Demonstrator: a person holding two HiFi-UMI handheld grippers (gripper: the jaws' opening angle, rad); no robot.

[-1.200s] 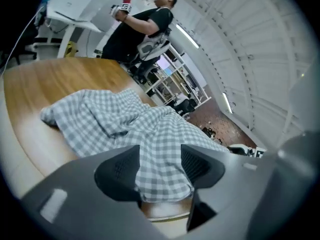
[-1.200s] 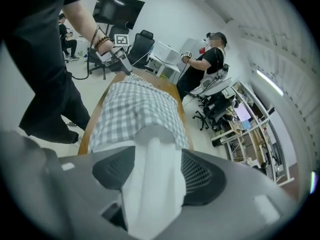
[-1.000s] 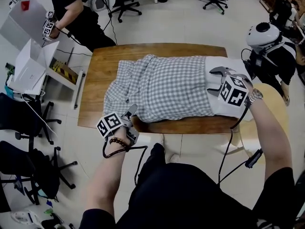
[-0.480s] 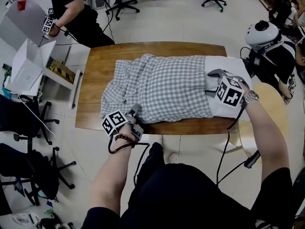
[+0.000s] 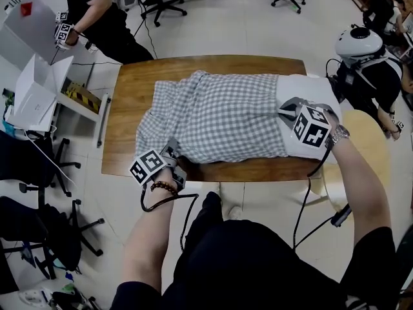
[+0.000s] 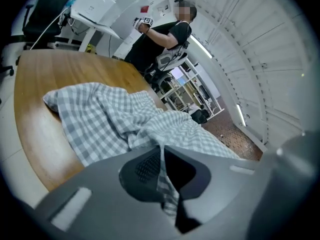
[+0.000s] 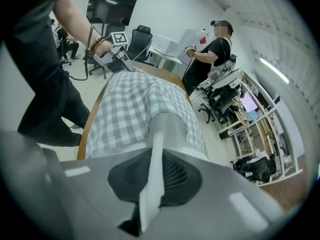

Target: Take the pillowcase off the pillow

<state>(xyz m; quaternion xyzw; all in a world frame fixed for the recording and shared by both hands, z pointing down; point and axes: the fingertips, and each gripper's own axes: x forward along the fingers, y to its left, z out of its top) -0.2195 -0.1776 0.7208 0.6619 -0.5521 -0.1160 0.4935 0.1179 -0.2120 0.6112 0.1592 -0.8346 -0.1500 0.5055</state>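
Head view: the left gripper [image 5: 173, 148] meets the near edge of the checked pillowcase [image 5: 219, 115] on the table [image 5: 126, 102]. The right gripper [image 5: 288, 113] sits on the bare end of the white pillow [image 5: 311, 88].

Left gripper view: the jaws, just closed, pinch a checked fold, and the rest spreads ahead.

Right gripper view: the jaws, just closed, clamp white pillow fabric, and the pillowcase lies beyond the tips.

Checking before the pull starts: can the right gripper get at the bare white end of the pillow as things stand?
Yes, it seems so: the right gripper is shut on a fold of the white pillow, where the checked pillowcase leaves it bare. Nothing blocks it.
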